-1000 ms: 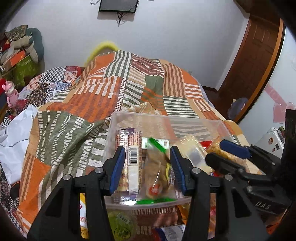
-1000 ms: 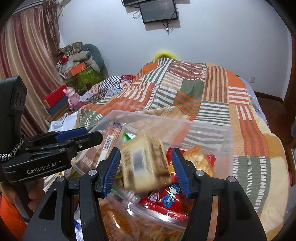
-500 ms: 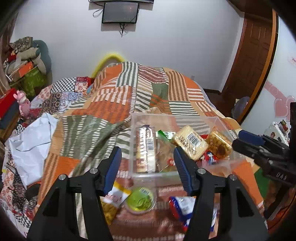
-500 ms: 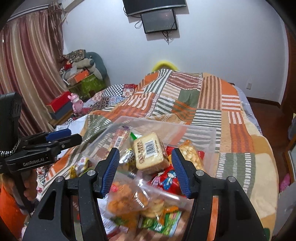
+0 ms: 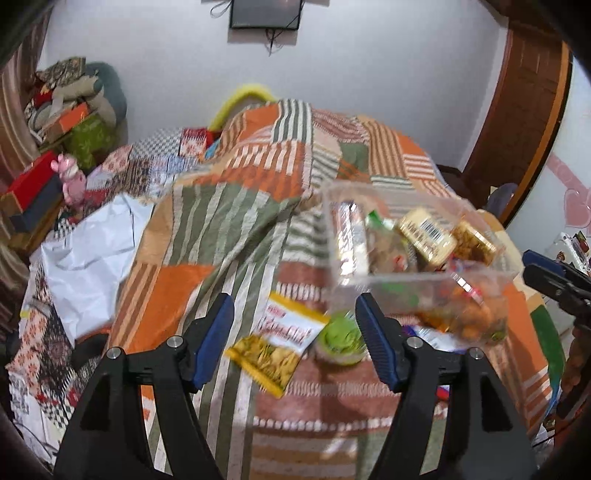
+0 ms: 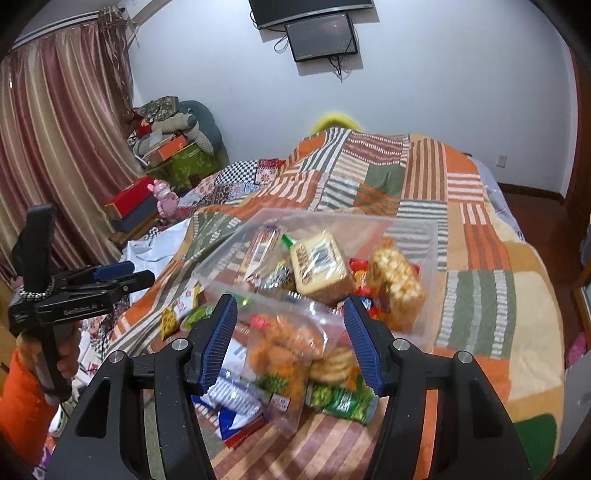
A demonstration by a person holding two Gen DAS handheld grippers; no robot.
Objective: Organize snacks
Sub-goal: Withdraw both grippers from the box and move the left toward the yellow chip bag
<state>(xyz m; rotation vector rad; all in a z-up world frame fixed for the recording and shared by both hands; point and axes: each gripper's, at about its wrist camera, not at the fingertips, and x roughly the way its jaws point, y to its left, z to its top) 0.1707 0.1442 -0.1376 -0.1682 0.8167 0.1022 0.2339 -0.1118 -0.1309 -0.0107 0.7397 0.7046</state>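
White walls and a wall-mounted screen (image 6: pixel 320 36) back the bed, whose orange, green and striped patchwork quilt (image 5: pixel 236 221) is my work surface. On it sits a clear plastic container (image 5: pixel 406 236) already holding several snacks: a long bar, a block-shaped pack with a barcode (image 6: pixel 320 265), and a bag of yellow puffed pieces (image 6: pixel 397 282) at its right side.

My left gripper (image 5: pixel 295 336) hangs over the quilt, left of the container. Its jaws are opening, with nothing between the blue pads; through the gap I see a yellow-and-white snack packet (image 5: pixel 279 343) lying flat on the quilt and a green round snack (image 5: pixel 341 338) just beside it, close to the right finger.

My right gripper (image 6: pixel 291 339) points at the container's near side. Its jaws are moderately apart and widening slightly, and they press on nothing. Below and between them, on the quilt, lies a clear bag of orange snacks (image 6: pixel 284 347), with a blue-and-white wrapper (image 6: pixel 232 398) to its left and green packets (image 6: pixel 343 400) to its right, all just in front of the container. In the right view a hand (image 6: pixel 66 354) grips the left tool's handle.
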